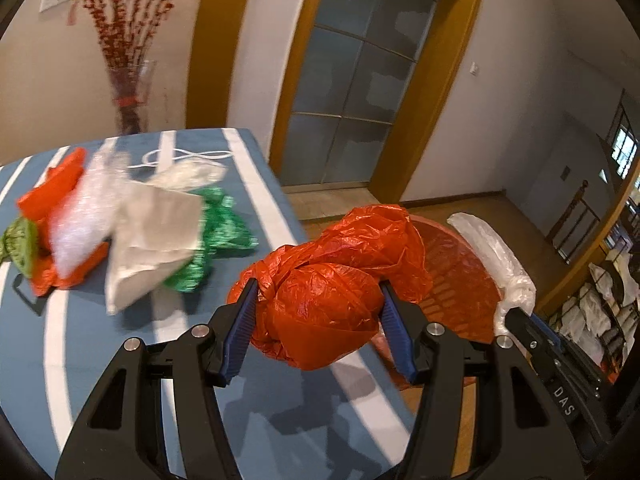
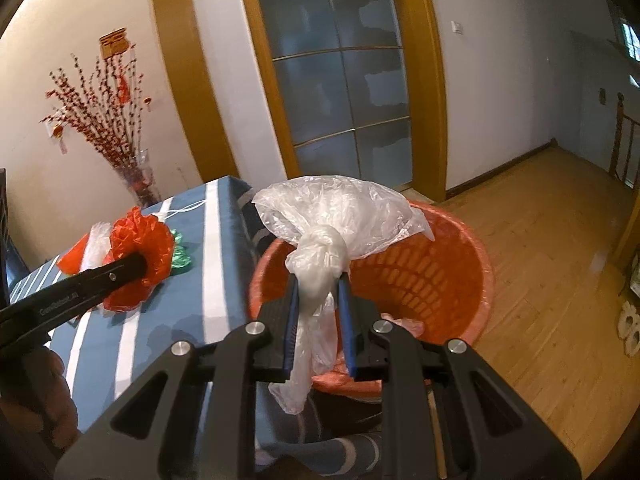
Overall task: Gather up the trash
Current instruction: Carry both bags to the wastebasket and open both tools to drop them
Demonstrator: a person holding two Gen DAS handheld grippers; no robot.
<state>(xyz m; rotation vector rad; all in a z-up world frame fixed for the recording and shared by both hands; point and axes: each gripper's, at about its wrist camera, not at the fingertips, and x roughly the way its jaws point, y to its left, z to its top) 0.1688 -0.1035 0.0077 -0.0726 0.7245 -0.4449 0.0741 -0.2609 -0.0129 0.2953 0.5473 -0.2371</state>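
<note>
The left tongs pinch a crumpled red plastic bag near the orange basket; the right tongs clamp a knotted clear bag above it. Both look feather-light, soft and slippery; bunched folds or the knot offer the best hold.

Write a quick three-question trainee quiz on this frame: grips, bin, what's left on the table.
1. True or false: the left gripper holds a crumpled red plastic bag.
2. What does the right gripper hold over the round orange slotted plastic basket?
A. green foil wrapper
B. knotted clear plastic bag
C. white paper bag
3. Fill in: the remaining trash pile sits on the blue ___-striped tablecloth.

Key:
1. True; it is pinched between the blue-padded fingers.
2. B, the knotted clear plastic bag.
3. white; left there are a green foil wrapper and a white paper bag, among others.
</note>
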